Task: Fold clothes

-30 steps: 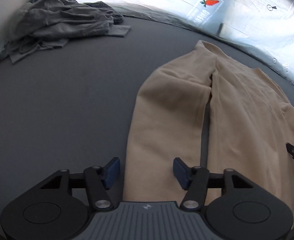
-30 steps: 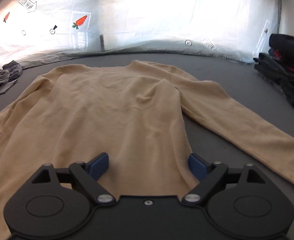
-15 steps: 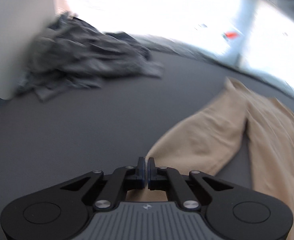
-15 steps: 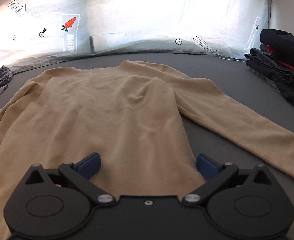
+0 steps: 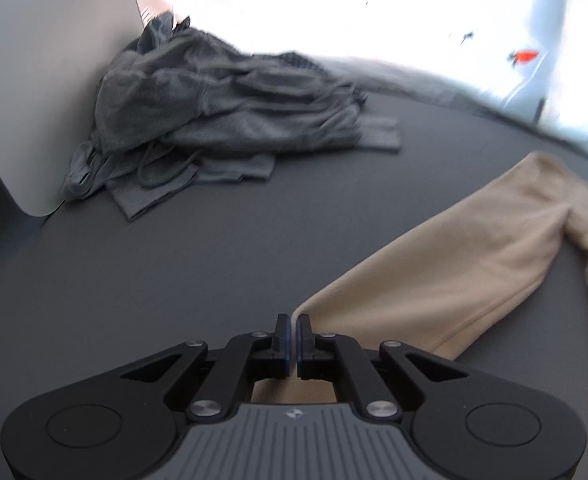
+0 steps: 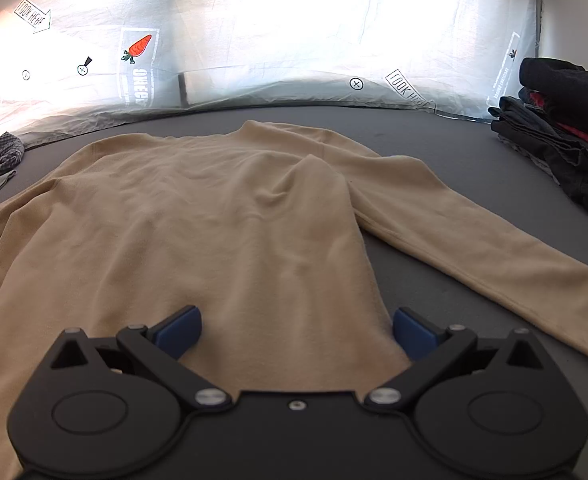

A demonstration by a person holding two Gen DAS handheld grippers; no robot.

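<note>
— Left gripper (image 5: pixel 293 336) was closed on what?
— On the cuff of the beige sweater (image 6: pixel 230 232), which lay flat on the dark table (image 6: pixel 473 152).
— And the right gripper (image 6: pixel 295 334)?
— Its jaws stood wide over the sweater's hem, holding nothing; grey clothes (image 5: pixel 222 120) lay apart

You're in a makeshift recording setup: a dark grey table (image 6: pixel 473 152), a printed white sheet (image 6: pixel 294 40) hung across the frame's top, clothes piles (image 5: pixel 214 120) at the sides.
</note>
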